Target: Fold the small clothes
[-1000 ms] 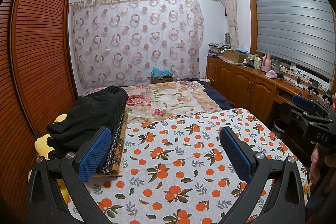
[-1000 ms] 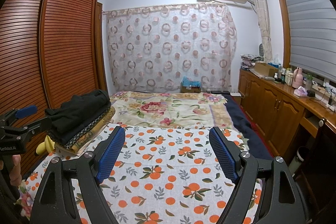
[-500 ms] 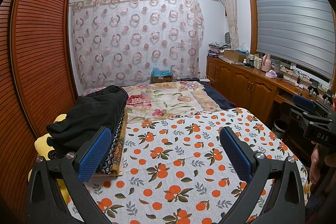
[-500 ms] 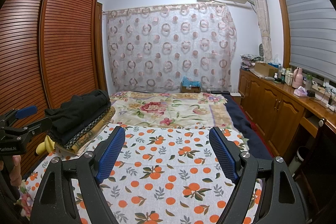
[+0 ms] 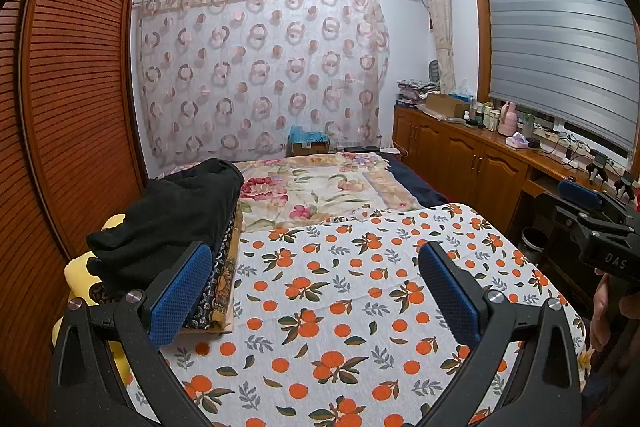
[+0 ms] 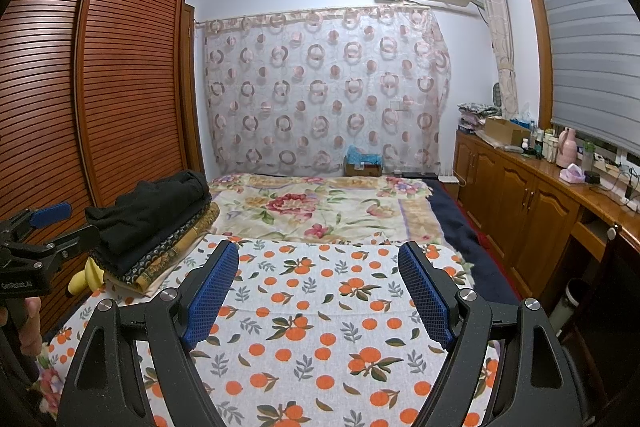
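Hovering wide-jawed and empty over the white orange-print cloth (image 5: 360, 307), the left gripper (image 5: 314, 297) and right gripper (image 6: 320, 297) risk toppling the stack at ten o'clock if either snags only the black folded garment (image 5: 172, 223) atop the patterned folded fabrics (image 6: 176, 247).

White bedsheet (image 5: 360, 307) printed with oranges and grey-green leaves. Black garment (image 5: 172, 215) atop dark navy and ochre patterned folded cloths (image 5: 222, 279). Cream floral blanket (image 5: 320, 191), pink-red blooms. Blue textured pads (image 5: 180, 301) on black tool frames. Sheer curtain (image 5: 260, 75), pink rings.
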### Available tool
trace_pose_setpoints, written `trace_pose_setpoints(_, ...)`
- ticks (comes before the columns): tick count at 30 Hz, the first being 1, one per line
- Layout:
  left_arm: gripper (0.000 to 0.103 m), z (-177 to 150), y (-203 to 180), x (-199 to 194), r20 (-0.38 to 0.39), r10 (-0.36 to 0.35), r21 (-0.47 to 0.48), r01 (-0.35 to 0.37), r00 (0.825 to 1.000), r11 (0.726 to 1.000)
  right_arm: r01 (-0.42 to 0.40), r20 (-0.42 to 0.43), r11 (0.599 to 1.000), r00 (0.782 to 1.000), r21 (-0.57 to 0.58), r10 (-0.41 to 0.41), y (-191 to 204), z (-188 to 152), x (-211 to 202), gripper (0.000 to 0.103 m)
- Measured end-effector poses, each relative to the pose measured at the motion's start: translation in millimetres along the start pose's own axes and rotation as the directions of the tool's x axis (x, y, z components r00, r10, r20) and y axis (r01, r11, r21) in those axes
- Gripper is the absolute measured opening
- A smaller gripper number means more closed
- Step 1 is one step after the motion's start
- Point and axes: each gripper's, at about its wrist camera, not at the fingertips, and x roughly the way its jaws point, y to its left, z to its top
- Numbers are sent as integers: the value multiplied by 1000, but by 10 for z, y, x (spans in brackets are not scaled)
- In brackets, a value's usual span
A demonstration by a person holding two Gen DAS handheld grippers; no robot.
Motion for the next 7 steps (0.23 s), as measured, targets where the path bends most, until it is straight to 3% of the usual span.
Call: trace_pose_setpoints(7, 103, 1, 7, -4, 0, 0, 1, 0, 1000, 1000, -1, -1, 1000, 1000, 0, 1, -13, -8, 2, 84)
